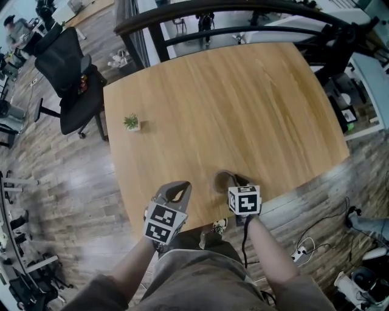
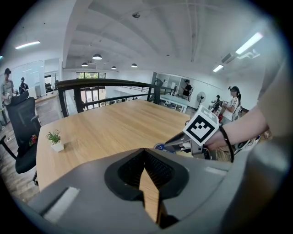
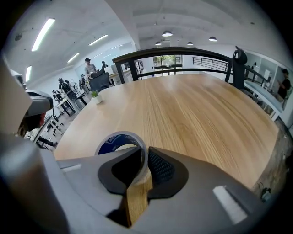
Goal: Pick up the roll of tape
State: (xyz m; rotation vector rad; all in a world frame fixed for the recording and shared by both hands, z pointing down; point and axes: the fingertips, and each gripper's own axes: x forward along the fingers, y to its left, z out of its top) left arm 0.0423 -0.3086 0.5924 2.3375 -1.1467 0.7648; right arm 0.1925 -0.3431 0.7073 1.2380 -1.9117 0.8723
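The roll of tape [image 3: 114,139], clear with a blue core, sits near the front edge of the wooden table [image 1: 243,109]. My right gripper [image 3: 145,153] is shut on its wall, one jaw inside the ring and one outside. In the head view the tape [image 1: 223,180] shows as a dark ring just ahead of the right gripper [image 1: 234,180]; whether it rests on the table or is just off it cannot be told. My left gripper [image 1: 176,191] hovers at the table's front edge to the left, shut on nothing. In the left gripper view a blue sliver of tape [image 2: 161,147] shows beside the right gripper [image 2: 171,145].
A small potted plant [image 1: 131,122] stands near the table's left edge. A black office chair [image 1: 73,79] is on the floor at the left. A black railing [image 1: 243,12] runs behind the table. Cables and a power strip [image 1: 301,252] lie on the floor at the right.
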